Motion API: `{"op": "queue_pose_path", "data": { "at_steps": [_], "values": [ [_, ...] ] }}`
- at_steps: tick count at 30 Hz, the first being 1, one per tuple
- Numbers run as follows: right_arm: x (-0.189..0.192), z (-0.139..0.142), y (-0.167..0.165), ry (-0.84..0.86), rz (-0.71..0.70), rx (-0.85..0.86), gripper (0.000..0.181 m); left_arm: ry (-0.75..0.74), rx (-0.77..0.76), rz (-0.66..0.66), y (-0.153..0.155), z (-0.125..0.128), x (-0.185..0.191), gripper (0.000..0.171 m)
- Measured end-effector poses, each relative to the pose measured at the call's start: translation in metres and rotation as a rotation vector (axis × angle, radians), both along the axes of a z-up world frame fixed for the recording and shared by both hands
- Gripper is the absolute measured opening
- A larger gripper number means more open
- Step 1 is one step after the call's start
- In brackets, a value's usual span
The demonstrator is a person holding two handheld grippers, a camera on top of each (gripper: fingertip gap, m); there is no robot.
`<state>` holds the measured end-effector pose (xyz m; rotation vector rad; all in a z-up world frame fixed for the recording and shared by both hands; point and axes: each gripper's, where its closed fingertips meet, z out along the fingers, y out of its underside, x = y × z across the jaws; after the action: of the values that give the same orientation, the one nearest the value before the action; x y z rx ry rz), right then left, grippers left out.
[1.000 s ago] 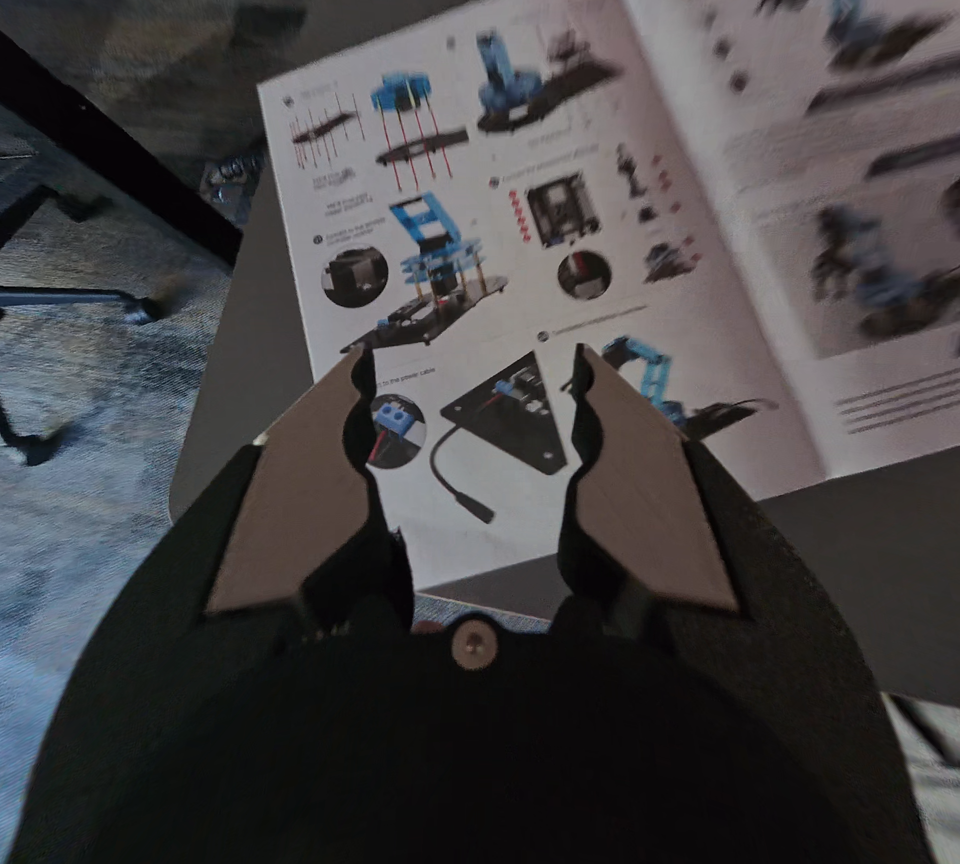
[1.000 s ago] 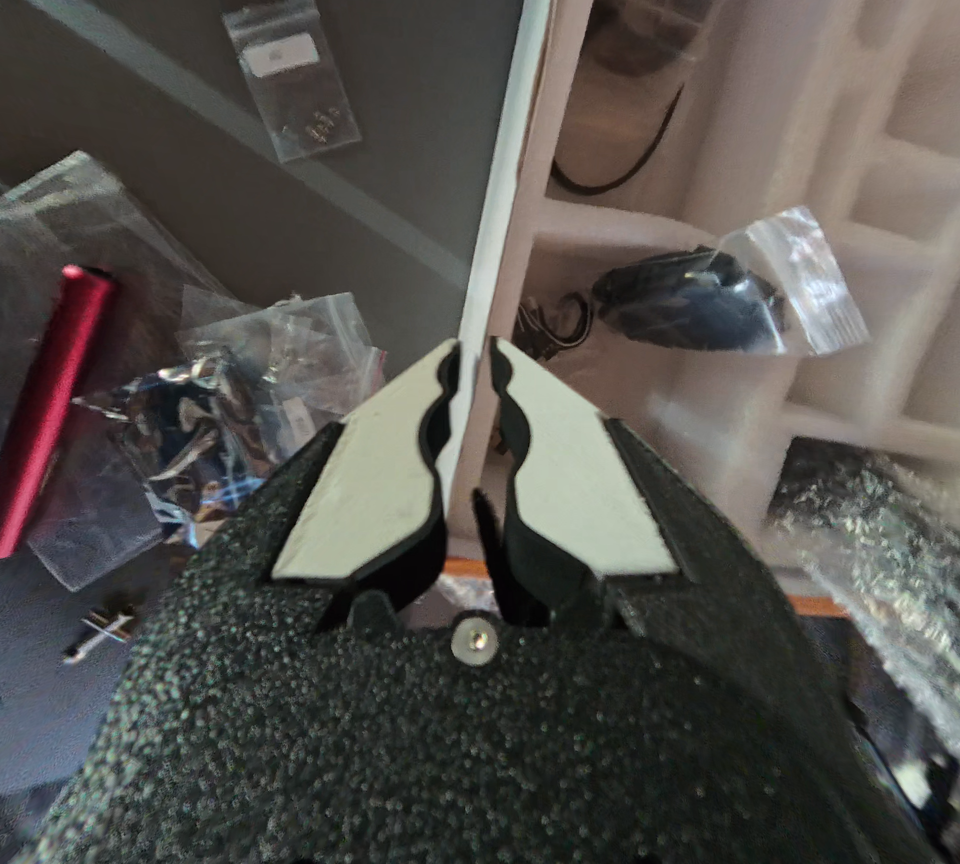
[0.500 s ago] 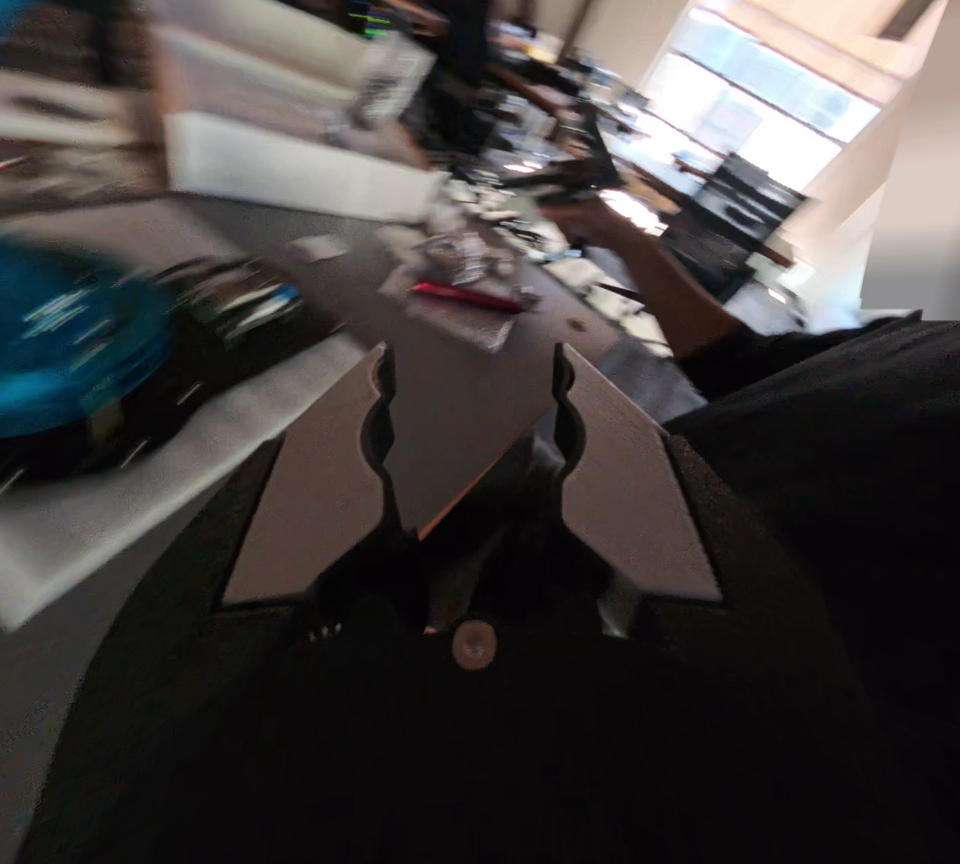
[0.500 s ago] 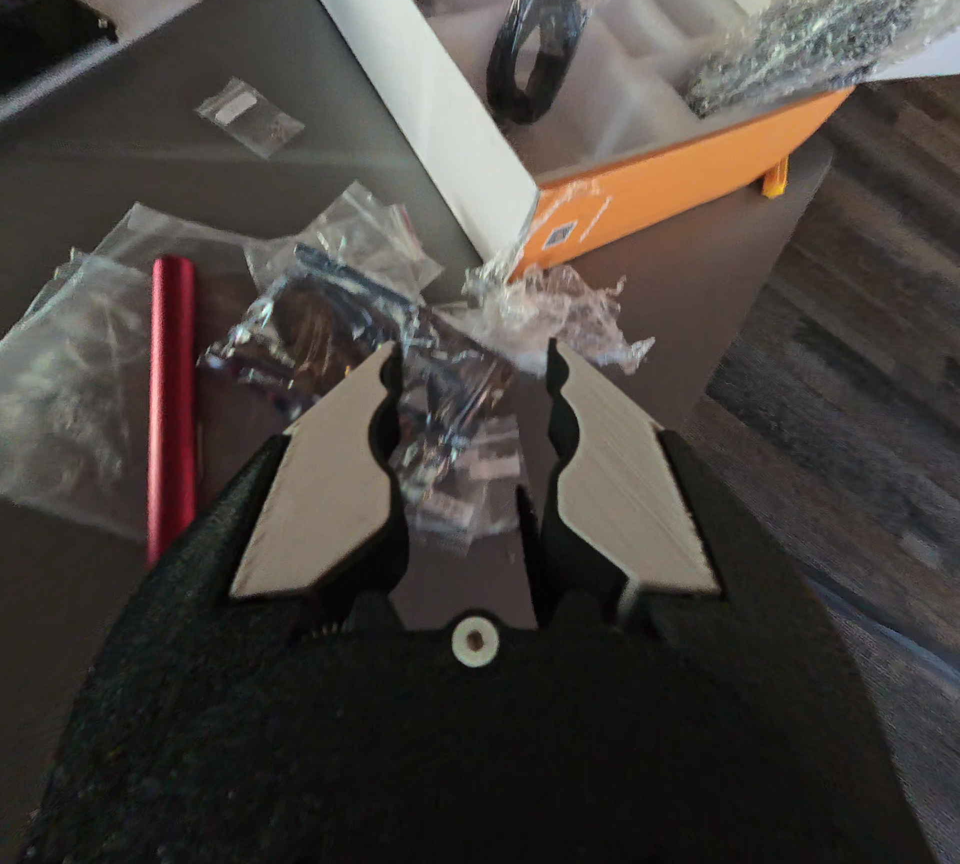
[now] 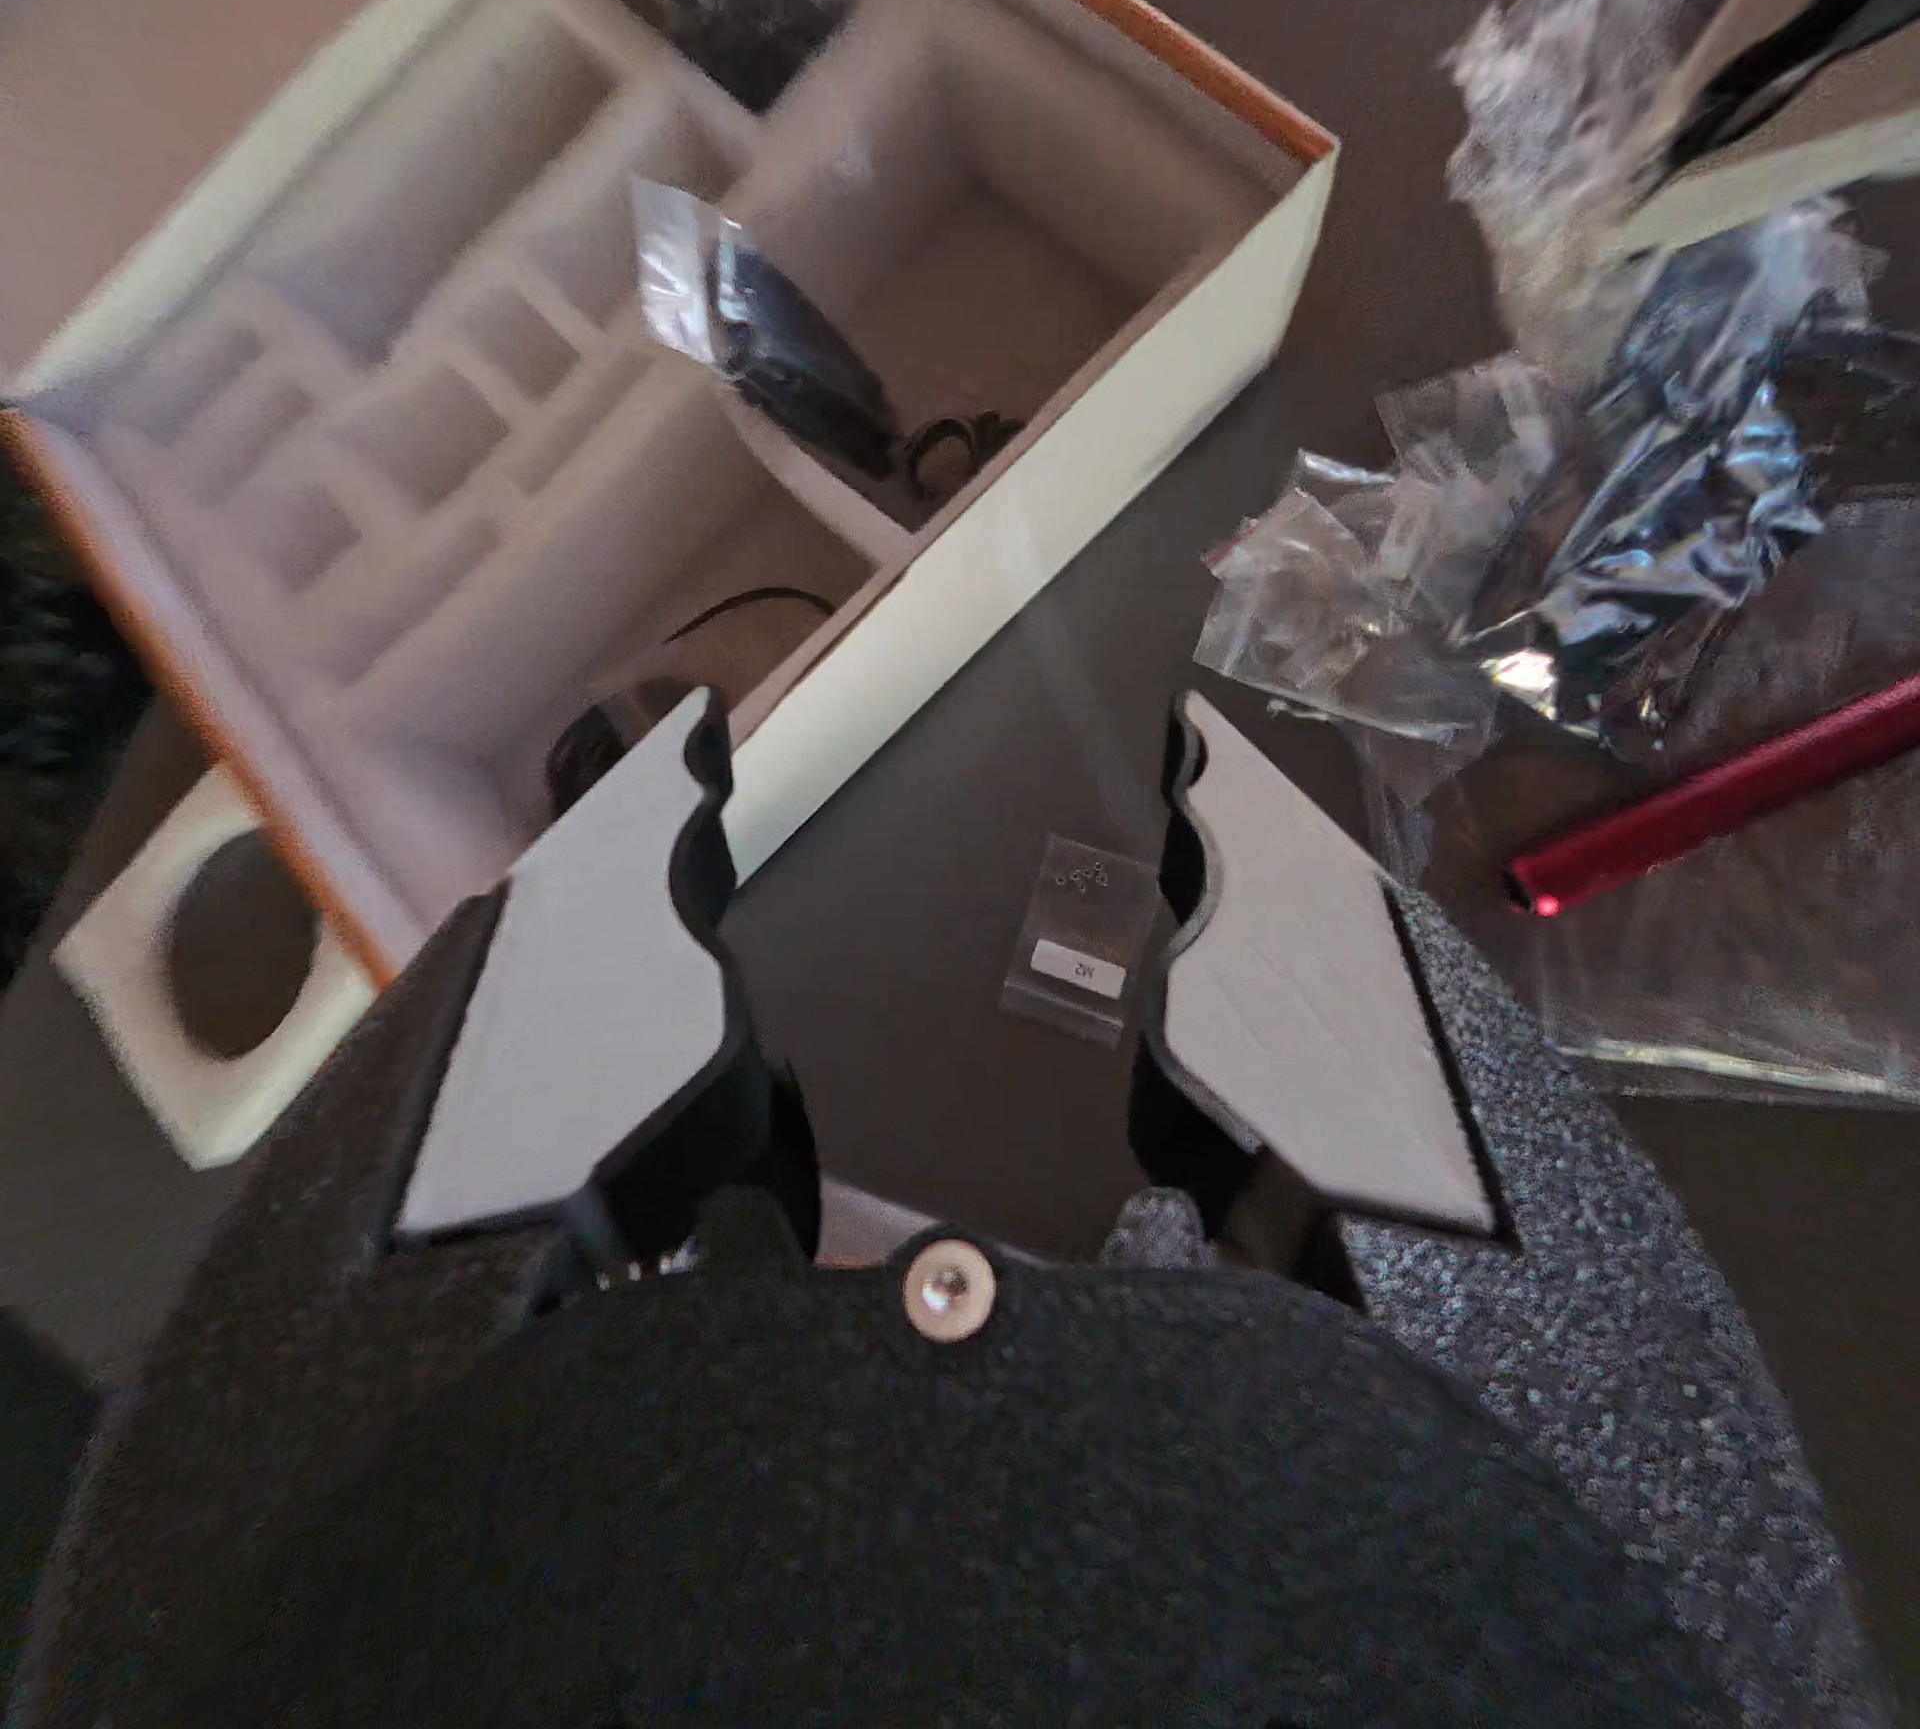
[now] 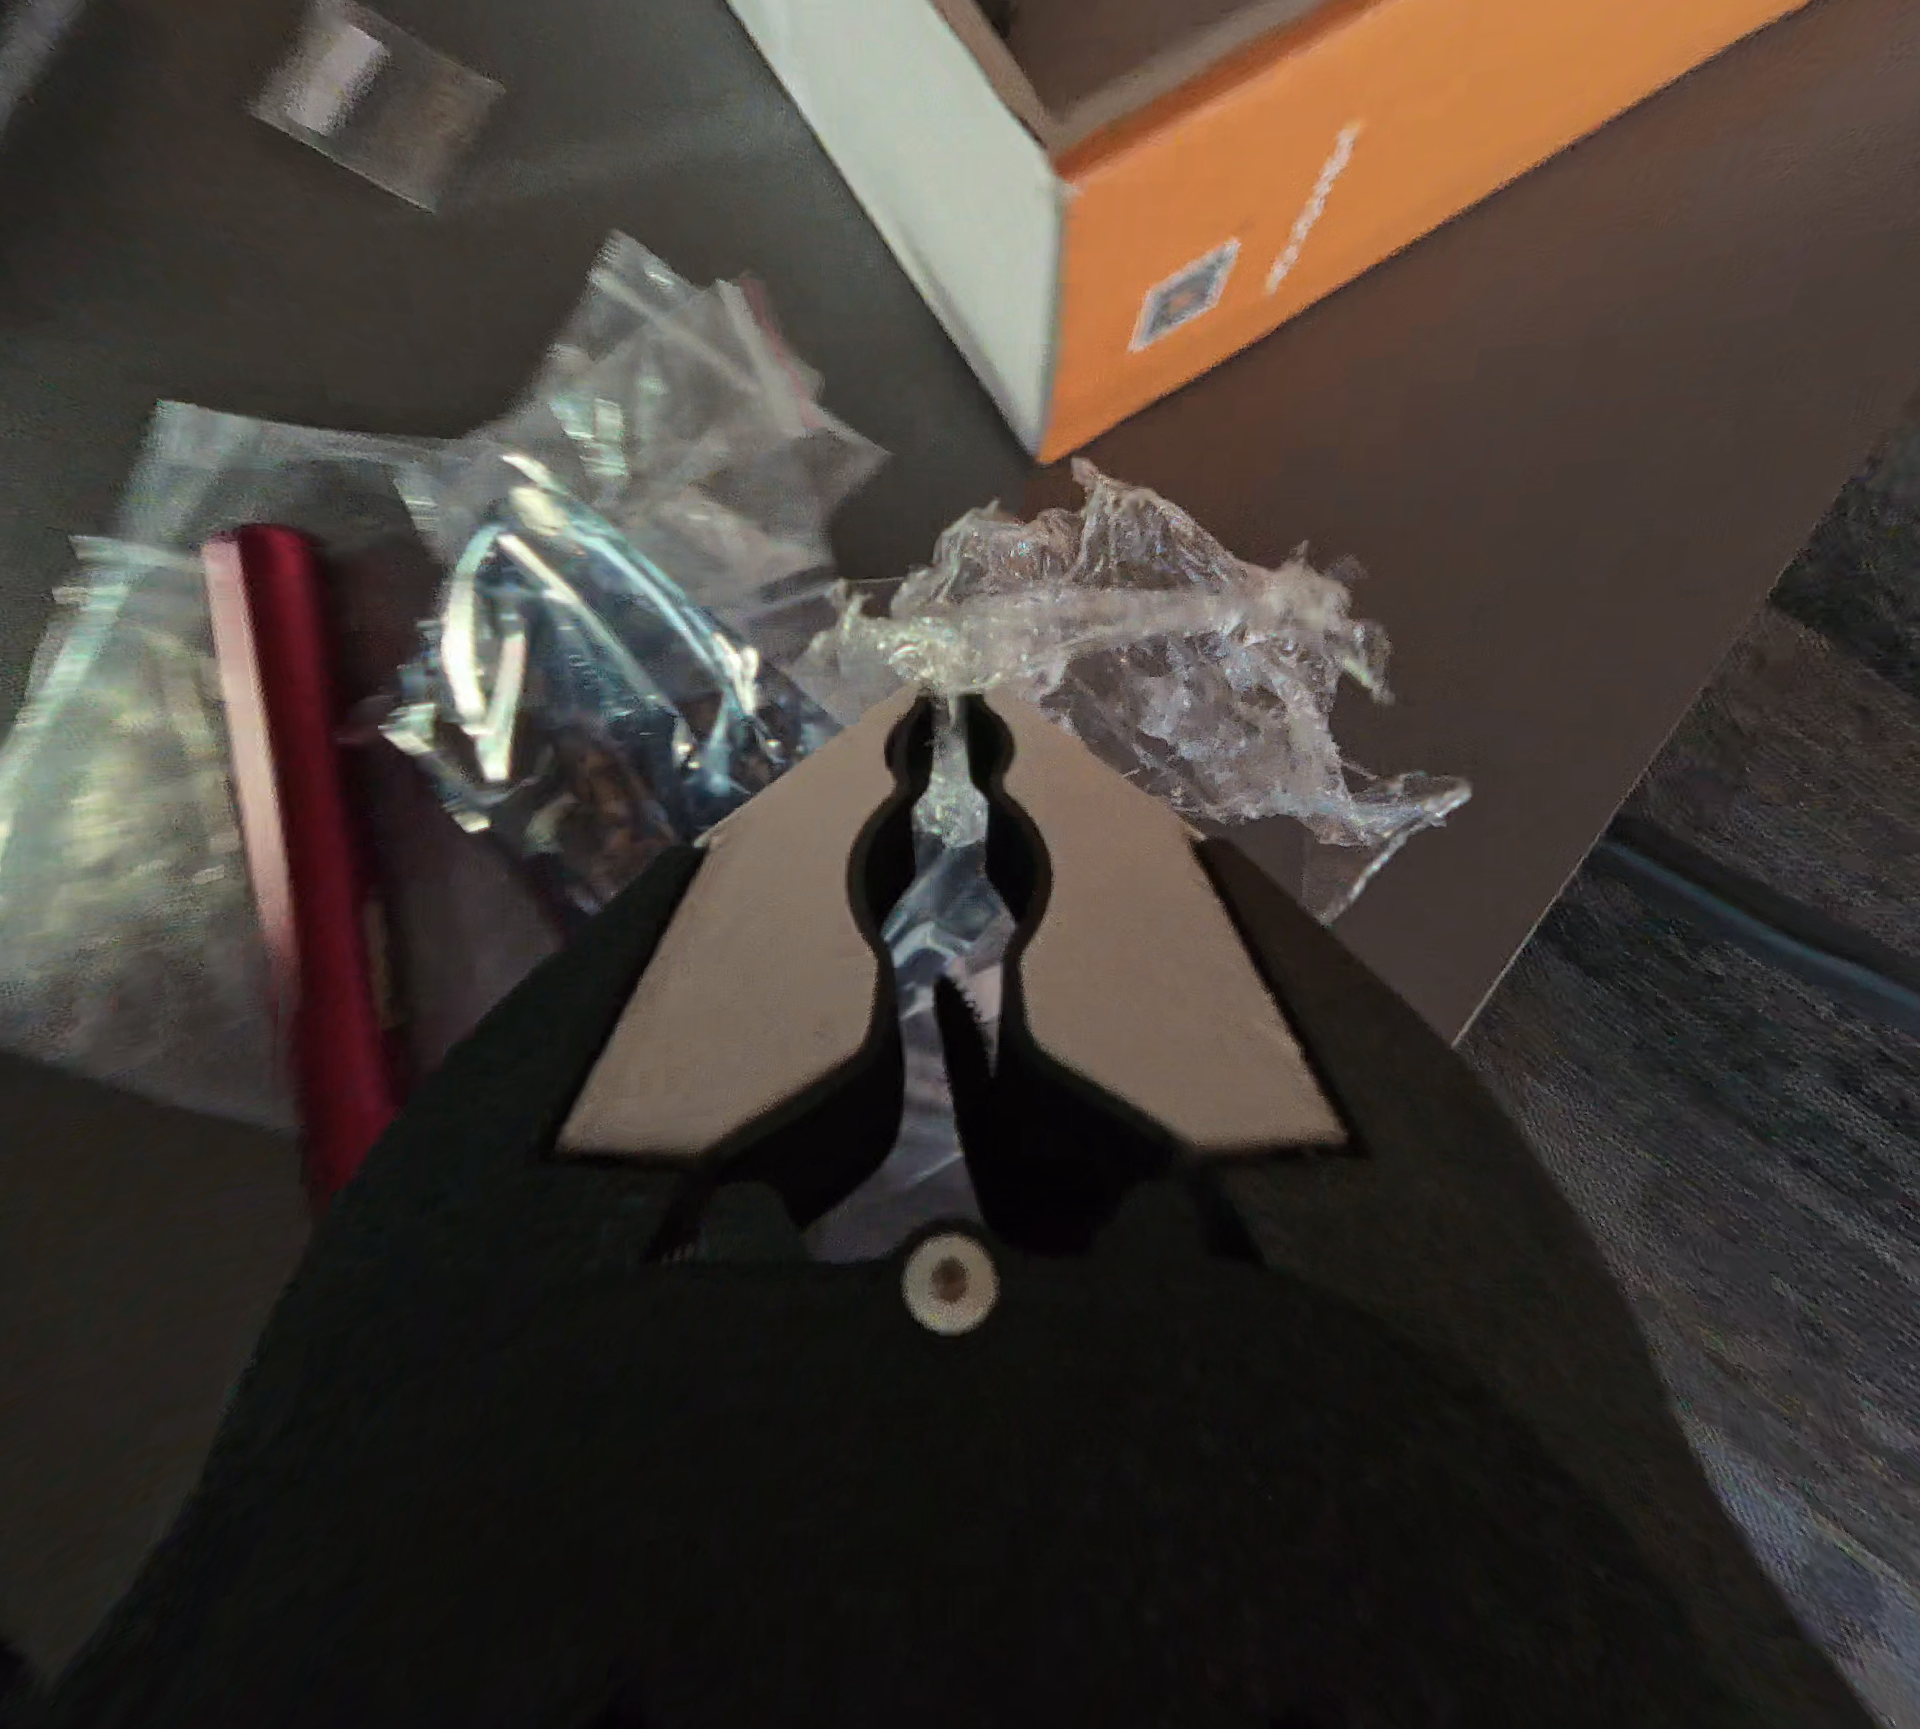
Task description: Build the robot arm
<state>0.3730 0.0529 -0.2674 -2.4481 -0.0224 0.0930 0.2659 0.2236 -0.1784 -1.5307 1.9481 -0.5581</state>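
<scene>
My right gripper [image 6: 943,705] is shut on a crumpled piece of clear plastic wrap [image 6: 1153,640] next to the corner of an orange and white box [image 6: 1351,152]. My left gripper [image 5: 948,723] is open and empty above the dark table. A small clear zip bag [image 5: 1081,936] with tiny screws lies between its fingers. The open box [image 5: 1039,474] with a white foam insert is just left of it, and holds a bagged black part [image 5: 800,349].
A red metal tube [image 5: 1714,806] [image 6: 296,806] lies on flat clear bags. Crumpled clear and silvery bags [image 5: 1662,495] [image 6: 582,671] lie beside it. A loose white foam piece with a round hole [image 5: 208,952] sits left of the box. The table edge and carpet [image 6: 1714,1004] are to the right. Some 25 centimeters of space lies between my two pairs of fingers.
The left gripper swung from the open booklet, across the room, to the box and small zip bag. The right gripper left the box wall, opened, then shut on the plastic wrap.
</scene>
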Motion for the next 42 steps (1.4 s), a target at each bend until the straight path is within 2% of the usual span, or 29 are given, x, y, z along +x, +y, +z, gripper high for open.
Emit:
{"op": "queue_pose_path", "data": {
  "at_steps": [3,6,8,10,14,16,18,19,21,26,29,32,34,36,37,40,42],
  "values": [
    [-0.017,0.036,-0.028,-0.078,0.023,0.102,0.003,0.076,-0.06,-0.083,0.018,-0.027,0.01,0.085],
    [-0.001,0.069,-0.048,-0.191,-0.058,0.216,0.003,0.16,-0.09,-0.078,0.043,-0.054,0.009,0.087],
    [-0.001,0.08,-0.042,-0.062,-0.06,0.282,0.003,0.181,-0.087,-0.073,0.056,-0.066,0.009,0.087],
    [-0.017,0.068,-0.026,0.079,0.033,0.216,0.003,0.202,-0.072,-0.064,0.066,-0.077,0.009,0.086],
    [-0.061,0.036,0.007,0.166,0.342,0.092,0.003,0.196,-0.044,-0.066,0.072,-0.083,0.006,0.068],
    [-0.067,0.014,0.004,0.157,0.431,-0.037,0.005,0.197,0.002,-0.045,0.076,-0.084,0.004,0.052],
    [-0.072,-0.001,-0.019,0.181,0.505,-0.158,0.02,0.183,0.083,-0.046,0.078,-0.085,0.004,0.038],
    [-0.069,-0.002,-0.024,0.188,0.492,-0.161,0.036,0.173,0.117,-0.044,0.077,-0.085,0.005,0.033],
    [-0.055,0.005,-0.031,0.207,0.436,-0.116,0.05,0.174,0.142,-0.043,0.071,-0.085,0.004,0.034],
    [-0.021,0.06,-0.009,0.167,0.324,0.187,0.057,0.209,0.123,-0.106,0.033,-0.084,-0.006,0.038],
    [0.009,0.074,0.022,0.122,0.194,0.295,0.068,0.136,0.025,-0.087,0.023,-0.064,-0.009,0.04],
    [0.038,0.064,0.046,0.041,0.063,0.317,0.08,-0.056,-0.098,0.004,0.028,-0.027,-0.016,0.045],
    [0.04,0.053,0.054,0.025,0.038,0.312,0.087,-0.162,-0.127,0.185,0.053,-0.011,-0.029,0.05],
    [0.043,0.04,0.06,-0.015,0.01,0.289,0.095,-0.183,-0.102,0.412,0.084,-0.014,-0.05,0.071],
    [0.044,0.034,0.063,-0.029,0.001,0.278,0.097,-0.183,-0.105,0.484,0.091,-0.018,-0.059,0.074],
    [0.043,0.019,0.069,-0.053,0.011,0.231,0.1,-0.218,-0.276,0.521,0.081,-0.031,-0.059,0.074],
    [0.046,0.011,0.071,-0.094,0.021,0.199,0.099,-0.185,-0.323,0.532,0.079,-0.048,-0.055,0.073]
  ]
}}
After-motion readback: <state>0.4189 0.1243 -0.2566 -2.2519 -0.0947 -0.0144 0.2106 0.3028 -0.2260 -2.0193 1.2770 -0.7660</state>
